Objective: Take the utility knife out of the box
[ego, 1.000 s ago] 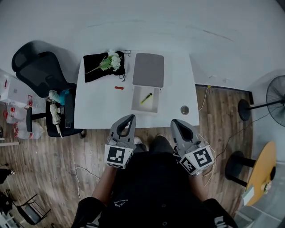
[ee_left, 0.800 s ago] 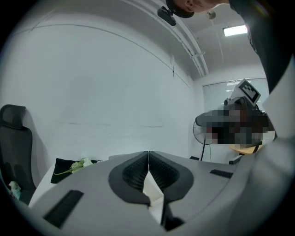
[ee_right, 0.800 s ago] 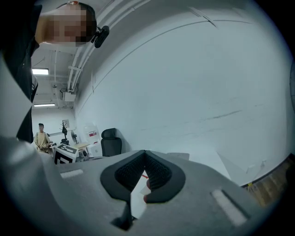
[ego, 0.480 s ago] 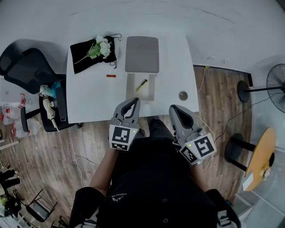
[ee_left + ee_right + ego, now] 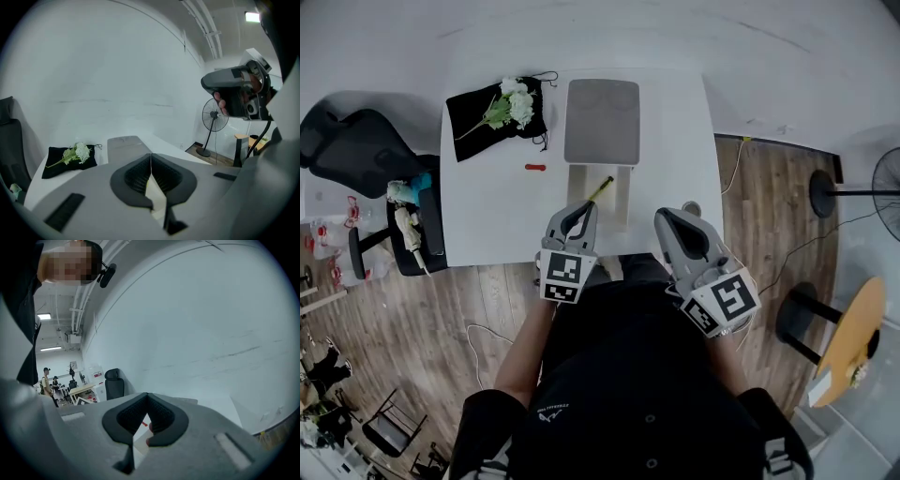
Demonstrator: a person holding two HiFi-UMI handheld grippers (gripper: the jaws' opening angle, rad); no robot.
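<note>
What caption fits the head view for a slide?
Left tool and right tool, both shut, at the table edge before the open box holding a yellow utility knife.

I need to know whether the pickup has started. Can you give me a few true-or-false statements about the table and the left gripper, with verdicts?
1. The utility knife lies inside the open box. True.
2. The left gripper holds the knife. False: its jaws are shut on nothing, short of the box.
3. The white flowers lie on the black cloth. True.
4. The gray lid covers the box. False: it lies on the table just beyond the open box.
5. The small red item is in the box. False: it lies on the table, left of the box.
</note>
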